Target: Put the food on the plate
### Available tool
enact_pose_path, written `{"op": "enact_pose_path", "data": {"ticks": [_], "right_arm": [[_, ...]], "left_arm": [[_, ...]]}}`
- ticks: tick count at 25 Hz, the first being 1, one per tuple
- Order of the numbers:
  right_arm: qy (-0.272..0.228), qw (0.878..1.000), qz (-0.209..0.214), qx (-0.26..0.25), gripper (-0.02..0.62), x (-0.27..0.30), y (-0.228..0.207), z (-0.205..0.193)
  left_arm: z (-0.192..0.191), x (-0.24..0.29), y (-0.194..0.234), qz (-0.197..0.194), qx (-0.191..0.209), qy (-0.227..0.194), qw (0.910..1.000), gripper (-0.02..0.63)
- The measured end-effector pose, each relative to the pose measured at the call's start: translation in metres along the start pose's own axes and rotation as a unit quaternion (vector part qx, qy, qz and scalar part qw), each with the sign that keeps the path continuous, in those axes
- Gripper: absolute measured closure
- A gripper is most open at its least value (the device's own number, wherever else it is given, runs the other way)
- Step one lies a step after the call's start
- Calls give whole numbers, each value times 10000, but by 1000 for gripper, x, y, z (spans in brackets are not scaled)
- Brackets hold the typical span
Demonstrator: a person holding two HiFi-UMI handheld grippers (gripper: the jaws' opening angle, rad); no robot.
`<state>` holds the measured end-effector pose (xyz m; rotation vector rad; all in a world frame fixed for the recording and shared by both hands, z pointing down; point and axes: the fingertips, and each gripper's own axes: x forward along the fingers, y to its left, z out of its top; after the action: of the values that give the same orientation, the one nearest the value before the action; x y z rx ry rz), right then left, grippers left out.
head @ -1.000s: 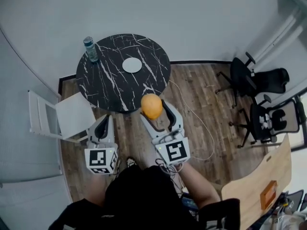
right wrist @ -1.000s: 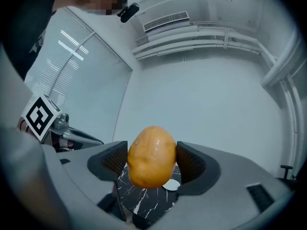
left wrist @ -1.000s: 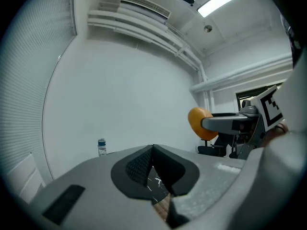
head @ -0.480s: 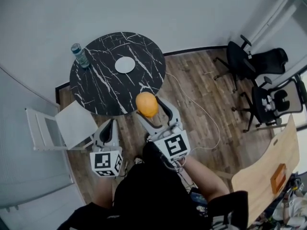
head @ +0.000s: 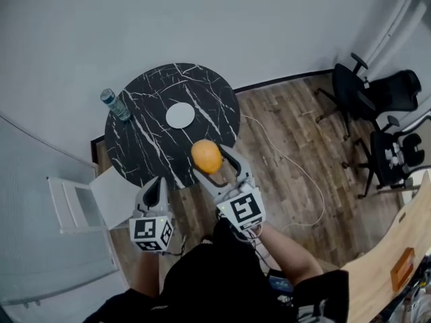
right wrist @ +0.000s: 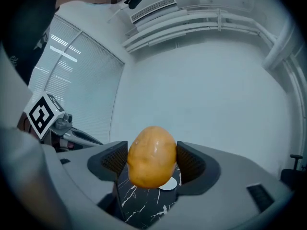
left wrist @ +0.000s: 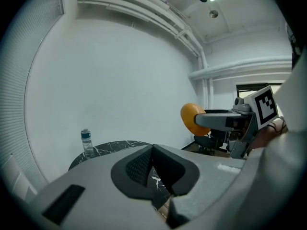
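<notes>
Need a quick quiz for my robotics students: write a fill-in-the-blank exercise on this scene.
1. The right gripper has its fingers shut on a ____.
2. The white plate lies bare on the round black ____.
3. A clear ____ with a blue label stands near the rim, apart from the plate.
4. The left gripper has its fingers shut and holds ____.

Missing words: potato; table; water bottle; nothing.

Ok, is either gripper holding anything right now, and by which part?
The right gripper holds the orange-yellow food, pinched across its middle. The left gripper is shut and empty.
</notes>
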<state>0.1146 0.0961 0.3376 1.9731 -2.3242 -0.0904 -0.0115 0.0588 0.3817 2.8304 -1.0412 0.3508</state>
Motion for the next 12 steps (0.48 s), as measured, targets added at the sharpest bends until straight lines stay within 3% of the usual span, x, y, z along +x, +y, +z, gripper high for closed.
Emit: {"op": "enact_pose_path", "data": {"ticks": [8, 12], "right_arm": [[58, 9994, 291, -199, 282, 58, -57, -16], [545, 9959, 645, -338, 282, 85, -73, -33]], "left_arm": [[1, 80, 2, -100, 51, 382, 9992, 606], [-2, 101, 11, 24, 25, 494, 9988, 606]]}}
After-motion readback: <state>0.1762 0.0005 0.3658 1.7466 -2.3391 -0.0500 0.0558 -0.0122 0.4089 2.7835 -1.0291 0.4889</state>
